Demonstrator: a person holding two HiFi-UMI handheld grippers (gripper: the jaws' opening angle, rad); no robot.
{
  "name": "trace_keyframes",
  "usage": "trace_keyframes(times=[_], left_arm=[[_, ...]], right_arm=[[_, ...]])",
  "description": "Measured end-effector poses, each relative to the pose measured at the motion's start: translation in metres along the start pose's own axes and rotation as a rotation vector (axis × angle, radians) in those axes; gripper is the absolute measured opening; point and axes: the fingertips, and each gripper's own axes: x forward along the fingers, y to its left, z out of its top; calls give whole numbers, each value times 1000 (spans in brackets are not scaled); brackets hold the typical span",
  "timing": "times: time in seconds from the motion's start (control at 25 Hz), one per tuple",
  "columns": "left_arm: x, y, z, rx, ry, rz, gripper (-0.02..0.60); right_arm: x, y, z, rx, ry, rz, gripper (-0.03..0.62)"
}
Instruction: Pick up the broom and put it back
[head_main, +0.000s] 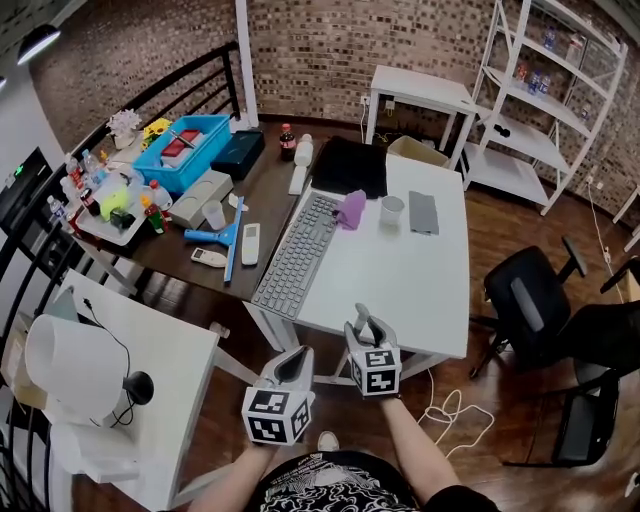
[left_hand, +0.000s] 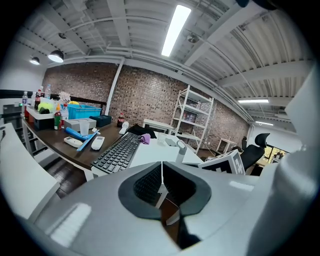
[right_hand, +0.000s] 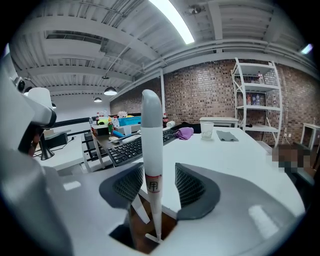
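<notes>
The broom shows only as its white handle with a grey tip (right_hand: 151, 140). It stands upright between the jaws of my right gripper (right_hand: 152, 187). The handle lies close to the left pad, and a gap shows between it and the right pad, so the jaws stand open around it. In the head view the grey tip (head_main: 364, 318) pokes up out of the right gripper (head_main: 366, 335) at the white table's near edge. My left gripper (head_main: 296, 362) hovers just left of it, shut and empty, its pads meeting in a line (left_hand: 161, 182). From there the handle (left_hand: 180, 148) is seen ahead to the right.
The white table (head_main: 430, 290) carries a keyboard (head_main: 298, 255), a purple cloth (head_main: 351, 209), a cup (head_main: 392, 209) and a grey pad (head_main: 424, 213). A dark table with a blue bin (head_main: 185, 150) and a blue squeegee (head_main: 228, 240) stands left. An office chair (head_main: 530, 300) is right, a lamp table (head_main: 150, 380) near left.
</notes>
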Motion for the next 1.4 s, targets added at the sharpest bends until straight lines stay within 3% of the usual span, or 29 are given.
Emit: trace_keyframes(times=[0.44,0.72,1.4], left_arm=[[-45,-21,1,35,-27,-32,12],[-87,-40,-2,73,-61,-69,12],[-198,-67,-13,117,-159,-105,12]], right_arm=[[-68,18,21,32,-68,-74,166],[-135,61,42,35,-159,-89,102],[-269,175,61,44,-310,-22,2]])
